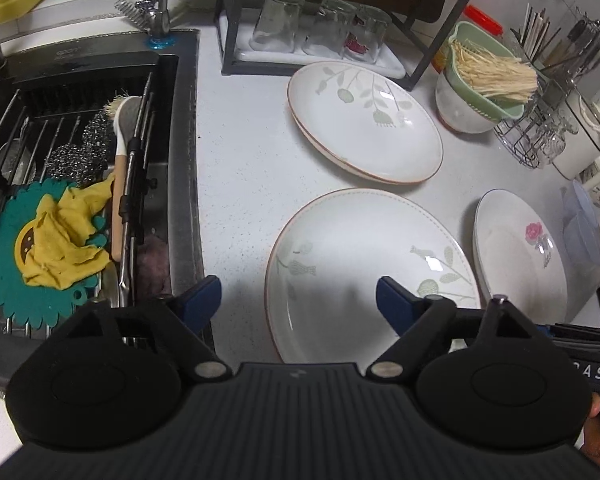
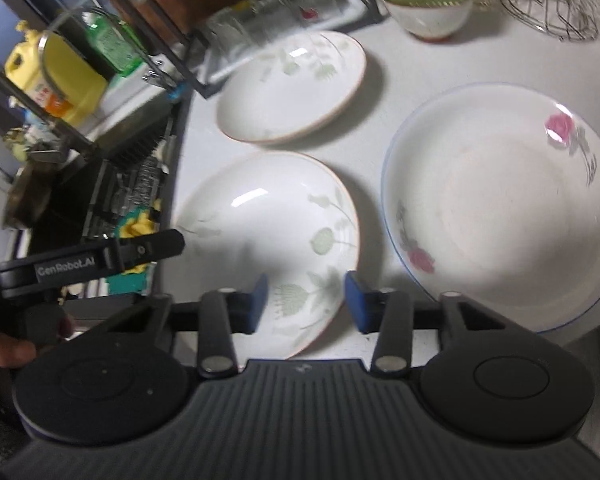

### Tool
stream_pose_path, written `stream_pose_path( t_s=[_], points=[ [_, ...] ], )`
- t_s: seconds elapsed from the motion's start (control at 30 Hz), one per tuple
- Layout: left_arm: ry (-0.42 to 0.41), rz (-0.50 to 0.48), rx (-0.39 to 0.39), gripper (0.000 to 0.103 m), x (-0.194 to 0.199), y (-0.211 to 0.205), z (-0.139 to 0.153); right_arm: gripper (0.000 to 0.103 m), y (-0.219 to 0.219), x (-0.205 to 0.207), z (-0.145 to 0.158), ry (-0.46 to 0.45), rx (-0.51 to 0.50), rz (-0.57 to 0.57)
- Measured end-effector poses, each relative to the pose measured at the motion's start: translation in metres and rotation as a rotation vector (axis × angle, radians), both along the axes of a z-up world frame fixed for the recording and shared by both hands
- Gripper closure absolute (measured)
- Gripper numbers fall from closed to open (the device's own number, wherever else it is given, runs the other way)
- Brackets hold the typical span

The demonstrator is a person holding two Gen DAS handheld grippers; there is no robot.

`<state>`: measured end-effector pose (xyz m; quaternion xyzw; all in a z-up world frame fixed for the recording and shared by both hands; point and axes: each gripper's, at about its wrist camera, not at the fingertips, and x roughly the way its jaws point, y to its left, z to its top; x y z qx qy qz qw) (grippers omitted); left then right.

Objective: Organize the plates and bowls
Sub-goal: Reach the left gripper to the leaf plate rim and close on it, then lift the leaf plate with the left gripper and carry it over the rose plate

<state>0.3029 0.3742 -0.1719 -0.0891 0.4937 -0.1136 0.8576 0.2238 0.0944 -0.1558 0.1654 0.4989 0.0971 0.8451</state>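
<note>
Three plates lie on the white counter. A near leaf-patterned plate (image 1: 364, 272) (image 2: 268, 240) sits in front, a far leaf-patterned plate (image 1: 364, 120) (image 2: 292, 84) lies behind it, and a rose-patterned plate (image 1: 520, 256) (image 2: 504, 200) lies to the right. A white bowl (image 1: 460, 108) (image 2: 432, 16) at the back holds a green strainer. My left gripper (image 1: 298, 300) is open and empty above the near plate's left edge. My right gripper (image 2: 306, 300) is open and empty above the near plate's right edge. The left gripper's body (image 2: 100, 260) shows in the right wrist view.
A sink (image 1: 80, 184) with a rack, scourers, brush and yellow cloth lies left. A black shelf frame (image 1: 312, 32) with upturned glasses stands at the back. A wire utensil holder (image 1: 548, 92) and jars stand at the right. Soap bottles (image 2: 60, 76) stand by the faucet.
</note>
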Motion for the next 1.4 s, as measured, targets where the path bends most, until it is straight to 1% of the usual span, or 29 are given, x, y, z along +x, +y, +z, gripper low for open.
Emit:
stream_pose_path(
  t_s=[0.03,0.07,0.1,0.13,0.17,0.23,0.33,0.5,0.6,0.73,0.9,1.0,1.13,1.23,1.4],
  points=[
    [-0.007,-0.012,0.011,0.027,0.001,-0.001,-0.002,0.063,0.001,0.0,-0.004,-0.004,-0.009,-0.009],
    [-0.013,-0.023,0.018,0.029,0.002,-0.001,-0.004,0.064,0.002,0.0,-0.005,-0.018,-0.034,-0.018],
    [-0.016,-0.031,0.022,0.033,0.003,-0.002,-0.006,0.065,0.003,0.0,-0.007,-0.023,-0.047,-0.019],
    [-0.011,-0.034,0.023,0.04,0.005,-0.002,-0.009,0.07,0.003,0.0,-0.01,-0.024,-0.05,-0.03],
    [-0.003,-0.038,0.018,0.042,0.007,-0.002,-0.012,0.073,0.002,-0.001,-0.011,-0.026,-0.056,-0.042],
    [0.004,-0.047,0.009,0.046,0.01,-0.003,-0.016,0.073,0.001,-0.002,-0.011,-0.035,-0.052,-0.054],
    [0.009,-0.067,0.009,0.052,0.013,-0.006,-0.021,0.078,-0.002,-0.001,-0.015,-0.03,-0.04,-0.076],
    [0.004,-0.082,0.021,0.057,0.019,-0.009,-0.026,0.086,-0.002,0.005,-0.026,-0.018,-0.033,-0.096],
    [-0.001,-0.076,0.012,0.058,0.022,-0.007,-0.026,0.086,-0.005,0.006,-0.03,-0.018,-0.013,-0.101],
    [0.009,-0.06,0.012,0.058,0.023,-0.003,-0.025,0.086,-0.006,0.007,-0.029,-0.011,0.028,-0.07],
    [0.024,-0.045,-0.031,0.058,0.025,0.007,-0.018,0.086,-0.005,0.007,-0.02,-0.036,0.046,-0.043],
    [0.019,-0.047,-0.041,0.058,0.026,0.007,-0.007,0.086,-0.006,0.008,-0.01,-0.056,0.043,-0.032],
    [0.023,-0.063,-0.063,0.058,0.025,0.002,0.012,0.086,-0.015,0.01,0.004,-0.062,0.065,-0.04],
    [0.025,-0.08,-0.064,0.058,0.025,-0.009,0.028,0.086,-0.026,0.007,0.019,-0.069,0.075,-0.056],
    [0.008,-0.089,-0.037,0.057,0.023,-0.038,0.049,0.086,-0.049,-0.002,0.038,-0.092,0.09,-0.071]
  ],
)
